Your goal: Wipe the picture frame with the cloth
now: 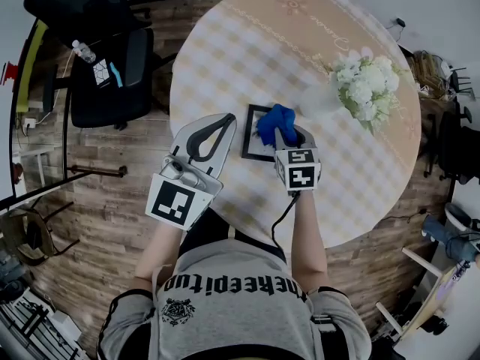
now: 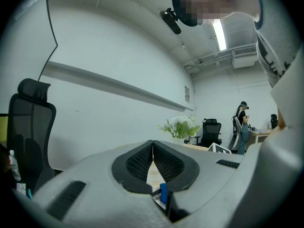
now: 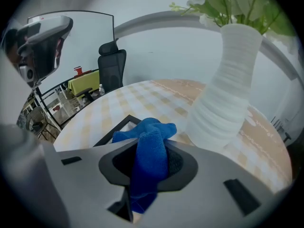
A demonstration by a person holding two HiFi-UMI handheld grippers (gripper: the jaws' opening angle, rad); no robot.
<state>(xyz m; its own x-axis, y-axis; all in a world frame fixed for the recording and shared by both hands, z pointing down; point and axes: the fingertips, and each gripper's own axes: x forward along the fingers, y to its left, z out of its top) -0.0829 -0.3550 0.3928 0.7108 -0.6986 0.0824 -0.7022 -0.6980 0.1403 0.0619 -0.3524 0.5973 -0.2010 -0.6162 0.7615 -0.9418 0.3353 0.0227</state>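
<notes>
A black picture frame (image 1: 249, 135) lies flat on the round checked table (image 1: 247, 51), near its front edge. My right gripper (image 1: 288, 135) is shut on a blue cloth (image 1: 274, 121), and the bunched cloth rests over the frame's right part. In the right gripper view the cloth (image 3: 148, 127) hangs out of the right gripper (image 3: 152, 150), with the frame's (image 3: 113, 129) corner just beyond it. My left gripper (image 1: 227, 121) is shut on nothing and hovers left of the frame. In the left gripper view the left gripper (image 2: 153, 147) points up at a wall.
A white ribbed vase (image 3: 228, 94) of white flowers (image 1: 366, 87) stands close behind and right of the frame. A black office chair (image 1: 105, 66) is on the wooden floor left of the table. A person (image 2: 242, 123) stands far off in the room.
</notes>
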